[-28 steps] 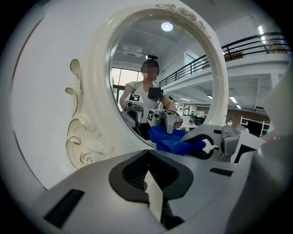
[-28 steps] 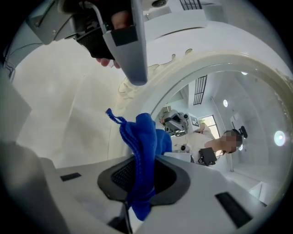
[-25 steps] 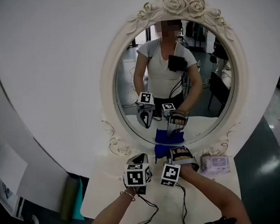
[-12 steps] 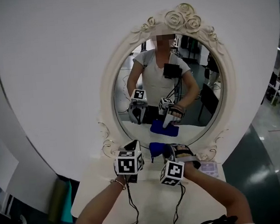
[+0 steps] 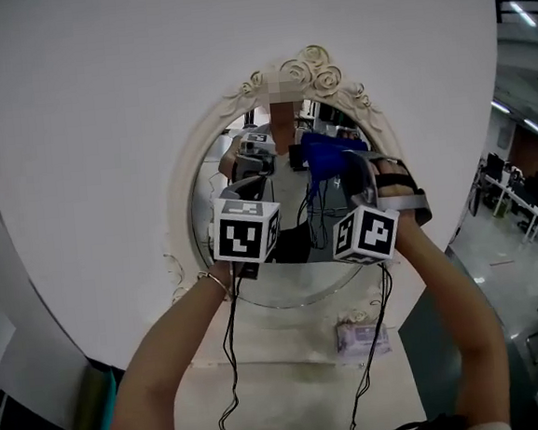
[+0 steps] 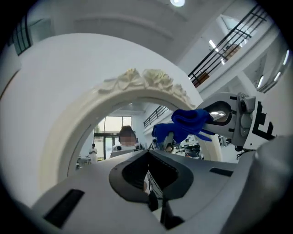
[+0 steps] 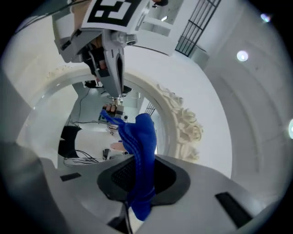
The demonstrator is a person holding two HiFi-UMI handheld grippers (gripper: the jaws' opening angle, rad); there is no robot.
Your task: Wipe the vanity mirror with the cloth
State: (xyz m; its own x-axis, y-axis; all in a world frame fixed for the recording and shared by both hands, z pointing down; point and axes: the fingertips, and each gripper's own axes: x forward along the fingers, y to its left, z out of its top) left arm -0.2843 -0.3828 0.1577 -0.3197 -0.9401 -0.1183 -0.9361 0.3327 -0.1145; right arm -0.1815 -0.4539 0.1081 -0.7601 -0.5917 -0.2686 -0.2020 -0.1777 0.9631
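Mirror (image 5: 297,271): an oval glass in a white frame (image 5: 186,203) with carved roses at 12 o'clock. It stands upright on the table (image 5: 294,394) against a white wall, and the person and both grippers show reflected in the glass.
Cloth (image 7: 141,135): there it is, blue and bunched, held high at about 1 o'clock of the oval in the head view. In the left gripper view it meets its own blue reflection, so it sits right at the glass.
Right gripper (image 7: 139,160): the jaws are clamped on the cloth. The fabric runs up between the dark pads and pokes out past the tips, and a tail hangs out at the near end.
Left gripper (image 6: 148,153): the jaws are brought together with nothing between them. It is held up before the glass at 9 o'clock of the right gripper, just beside it and clear of the cloth.
Arms: two bare forearms reach up from 6 o'clock of the head view, with a bracelet (image 5: 211,280) on the left wrist.
Cables (image 5: 232,353): black, dangling from both grippers down over the table.
Packet (image 5: 359,335): small and purplish, lying on the table at 6 o'clock under the mirror, well apart from both grippers.
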